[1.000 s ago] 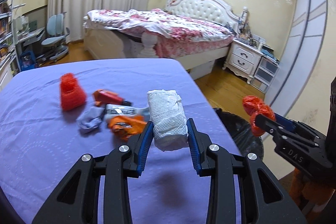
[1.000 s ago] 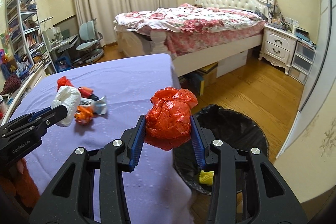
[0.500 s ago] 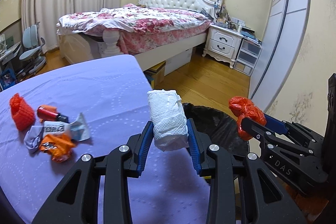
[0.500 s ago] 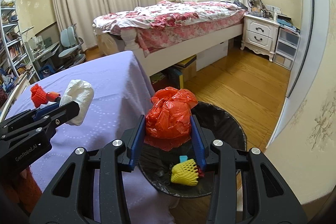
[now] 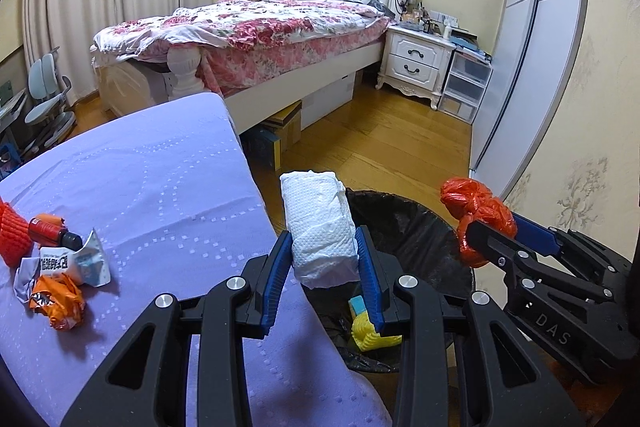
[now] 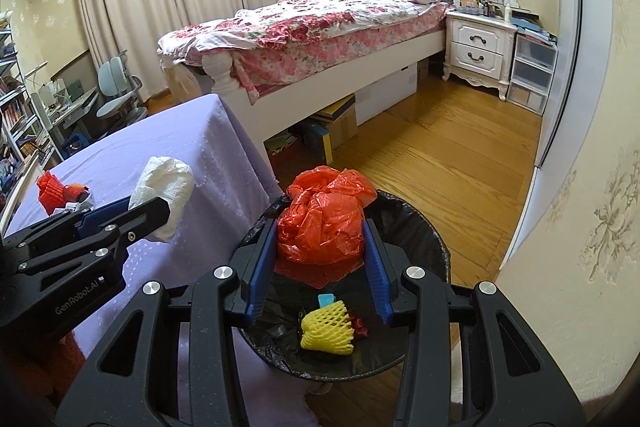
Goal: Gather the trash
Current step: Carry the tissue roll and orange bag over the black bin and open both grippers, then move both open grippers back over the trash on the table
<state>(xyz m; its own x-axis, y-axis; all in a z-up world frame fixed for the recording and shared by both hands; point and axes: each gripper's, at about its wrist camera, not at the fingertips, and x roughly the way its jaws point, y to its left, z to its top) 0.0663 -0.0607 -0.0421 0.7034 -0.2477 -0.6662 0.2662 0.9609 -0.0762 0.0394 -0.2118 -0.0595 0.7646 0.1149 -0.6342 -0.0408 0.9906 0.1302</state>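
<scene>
My left gripper (image 5: 322, 259) is shut on a white wad of tissue (image 5: 320, 231) and holds it over the table's right edge, beside the black-lined bin (image 5: 416, 239). My right gripper (image 6: 318, 255) is shut on a crumpled red plastic bag (image 6: 324, 219) and holds it above the bin (image 6: 420, 231). A yellow foam net (image 6: 328, 327), a blue scrap and a red bit lie in the bin. The tissue also shows in the right wrist view (image 6: 164, 187), the red bag in the left wrist view (image 5: 476, 215).
On the purple tablecloth (image 5: 160, 187) lie an orange wrapper (image 5: 58, 301), a printed packet (image 5: 74, 261), a small red bottle (image 5: 48, 229) and a red foam net (image 5: 12, 237). A bed (image 5: 260, 39), nightstand (image 5: 416, 63) and wooden floor lie beyond.
Both grippers have swung right, away from the table's trash, and now hang over or beside the bin. Each still holds its item.
</scene>
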